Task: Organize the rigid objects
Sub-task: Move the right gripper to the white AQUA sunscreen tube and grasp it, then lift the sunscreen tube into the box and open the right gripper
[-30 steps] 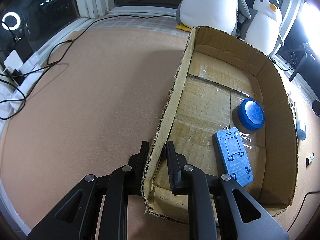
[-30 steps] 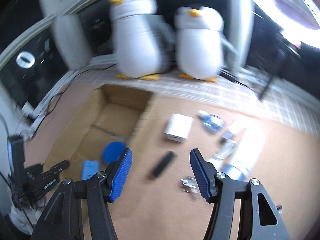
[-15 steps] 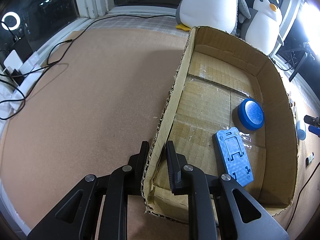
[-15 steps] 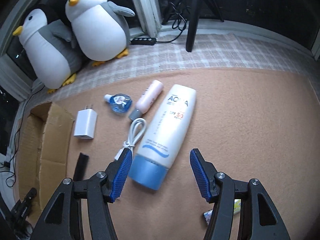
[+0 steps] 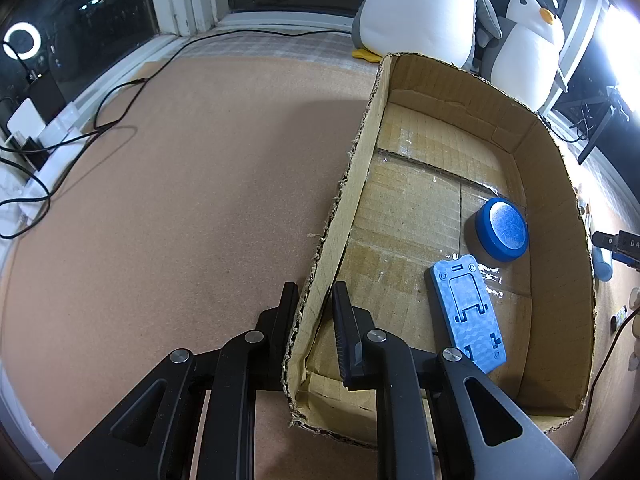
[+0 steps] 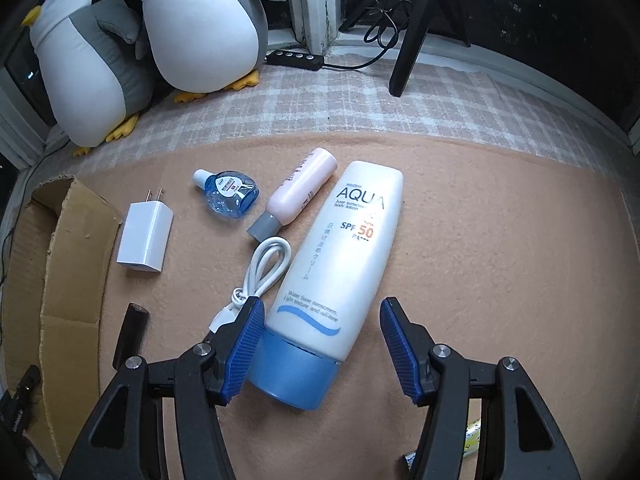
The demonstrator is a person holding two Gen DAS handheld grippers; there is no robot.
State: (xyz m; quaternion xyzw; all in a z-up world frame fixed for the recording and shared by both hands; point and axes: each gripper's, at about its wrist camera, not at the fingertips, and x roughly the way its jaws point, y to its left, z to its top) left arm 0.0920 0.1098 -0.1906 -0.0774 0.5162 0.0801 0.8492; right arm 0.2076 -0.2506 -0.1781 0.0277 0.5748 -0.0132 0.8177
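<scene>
My left gripper (image 5: 314, 316) is shut on the left wall of the cardboard box (image 5: 360, 184), one finger outside and one inside. A blue round tin (image 5: 502, 234) and a blue phone stand (image 5: 466, 312) lie in the box. My right gripper (image 6: 322, 340) is open and hangs low over the capped end of a white sunscreen tube (image 6: 340, 256) lying on the carpet. Its left pad is next to the tube's blue cap (image 6: 292, 376), and its right pad stands clear of the tube.
Left of the tube lie a white cable (image 6: 264, 272), a pink bottle (image 6: 300, 192), a blue eye-drop bottle (image 6: 230, 196), a white charger (image 6: 146, 240) and a black stick (image 6: 130, 332). Two plush penguins (image 6: 200, 28) and a tripod leg (image 6: 412, 32) stand by the window.
My right gripper swung away from the box, came over the sunscreen tube and sank closer to it. My left gripper and the box have not moved.
</scene>
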